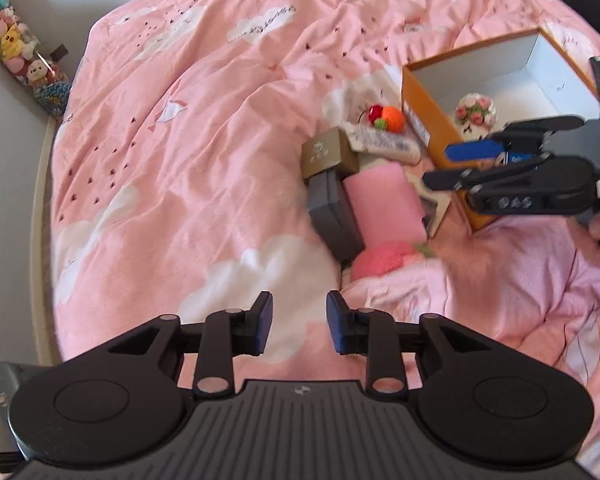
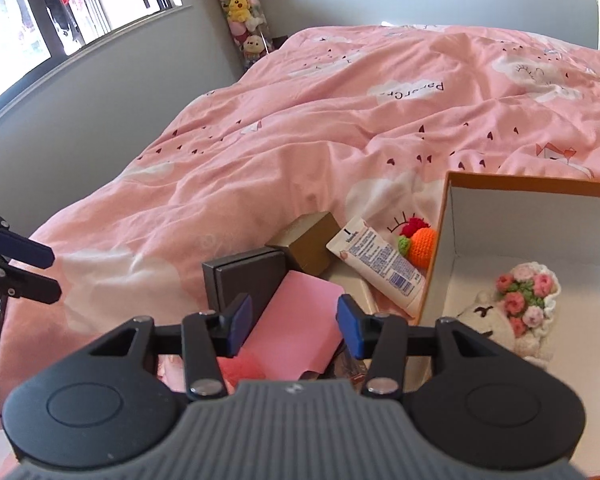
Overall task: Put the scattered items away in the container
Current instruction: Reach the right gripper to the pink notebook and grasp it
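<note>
An orange box with white inside (image 1: 416, 104) (image 2: 440, 240) stands on the pink bed and holds a crochet flower bouquet (image 1: 475, 114) (image 2: 528, 300). Beside it lie a white tube (image 2: 380, 266) (image 1: 384, 142), a crochet fruit toy (image 1: 388, 117) (image 2: 418, 242), a gold box (image 1: 328, 154) (image 2: 310, 240), a dark grey box (image 1: 334, 216) (image 2: 244, 276), a pink box (image 1: 386, 202) (image 2: 296, 328) and a pink knitted item (image 1: 384, 258). My left gripper (image 1: 299, 326) is open and empty above the bed. My right gripper (image 2: 294, 326) (image 1: 440, 166) is open and empty over the pink box.
The rumpled pink duvet with white clouds (image 1: 220, 120) (image 2: 340, 128) covers the bed. A clear column of plush toys (image 1: 16, 48) (image 2: 240, 12) stands by the grey wall. A window (image 2: 60, 4) is at the far left. A picture frame (image 1: 434, 210) lies by the orange box.
</note>
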Motion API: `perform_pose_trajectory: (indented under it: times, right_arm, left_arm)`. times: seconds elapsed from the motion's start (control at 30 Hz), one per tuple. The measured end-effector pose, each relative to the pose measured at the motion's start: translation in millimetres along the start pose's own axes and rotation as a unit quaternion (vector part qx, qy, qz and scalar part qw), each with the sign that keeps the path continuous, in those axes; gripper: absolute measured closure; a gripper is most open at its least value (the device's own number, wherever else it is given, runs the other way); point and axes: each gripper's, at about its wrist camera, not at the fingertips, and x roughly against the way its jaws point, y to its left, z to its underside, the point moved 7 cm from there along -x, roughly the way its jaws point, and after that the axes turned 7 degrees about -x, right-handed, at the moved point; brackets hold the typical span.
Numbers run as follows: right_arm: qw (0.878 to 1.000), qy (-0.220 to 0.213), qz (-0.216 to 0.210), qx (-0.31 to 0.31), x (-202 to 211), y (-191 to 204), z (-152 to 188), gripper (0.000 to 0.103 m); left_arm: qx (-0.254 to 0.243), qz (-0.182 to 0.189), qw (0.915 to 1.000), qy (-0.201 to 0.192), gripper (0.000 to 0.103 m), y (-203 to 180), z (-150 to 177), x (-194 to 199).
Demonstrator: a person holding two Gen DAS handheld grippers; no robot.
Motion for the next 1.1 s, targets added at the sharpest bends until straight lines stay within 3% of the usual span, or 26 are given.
perform_pose_trajectory:
  times: [0.1,0.2,0.3,0.33,0.6,0.77,1.1]
  right_arm:
    - [1.0,0.02,0.014,0.016,-16,2,1,0.05]
    - [0.998,0.04,0.029,0.024,-30,2,1,0.046]
    - [0.997,0.059,0.037,0.028,-42,3,2,0.043]
    - [0.996,0.067,0.041,0.033,-46,4,3,0.04]
    - [0.989,0.094,0.083,0.072,-70,4,7,0.033]
    - [0.985,0.11,0.094,0.098,-81,7,4,0.029]
    - [0.968,0.154,0.114,0.162,-99,5,0,0.025]
  left_arm:
    - [0.03,0.033,0.9984,-0.035,0.066,-1,-7,-22]
    - [0.055,0.026,0.9957,-0.069,0.064,3,-18,-41]
    - [0.085,0.009,0.9922,-0.091,0.047,7,-28,-58]
    - [0.094,0.007,0.9909,-0.097,0.047,7,-30,-63]
    - [0.122,-0.007,0.9874,-0.101,0.041,0,-36,-95]
    - [0.106,-0.024,0.9905,-0.084,0.041,0,-30,-109]
    - [0.11,0.002,0.9896,-0.093,0.041,10,-21,-105]
